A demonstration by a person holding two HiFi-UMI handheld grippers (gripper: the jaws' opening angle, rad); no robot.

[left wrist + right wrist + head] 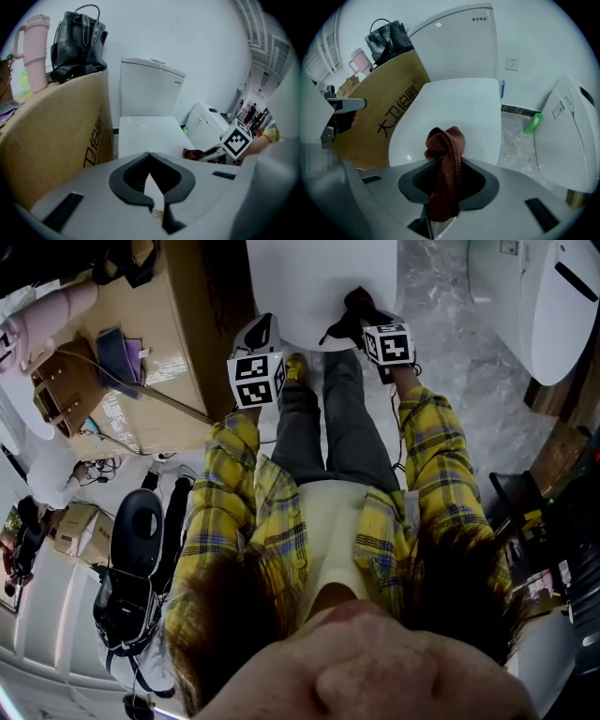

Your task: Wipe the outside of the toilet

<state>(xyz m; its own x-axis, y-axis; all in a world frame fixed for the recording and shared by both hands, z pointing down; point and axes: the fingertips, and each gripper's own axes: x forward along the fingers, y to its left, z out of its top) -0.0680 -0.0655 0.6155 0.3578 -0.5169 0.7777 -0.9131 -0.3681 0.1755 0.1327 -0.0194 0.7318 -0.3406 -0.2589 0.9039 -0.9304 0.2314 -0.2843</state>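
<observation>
1. Over the closed lid of the white toilet (pixel 454 108), the right gripper (pixel 445 161) has its fingers (pixel 417 180) clamped on a bunched brown cloth (pixel 443 140) at the lid's front edge.
2. Left gripper (pixel 149 154) hovers by the lid's front, its fingers (pixel 129 178) closed tip to tip on nothing.
3. A cardboard box (pixel 56 126) stands beside the toilet.

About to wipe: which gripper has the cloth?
The right gripper: its jaws clamp the brown cloth. The left gripper is shut with nothing between its jaws.
</observation>
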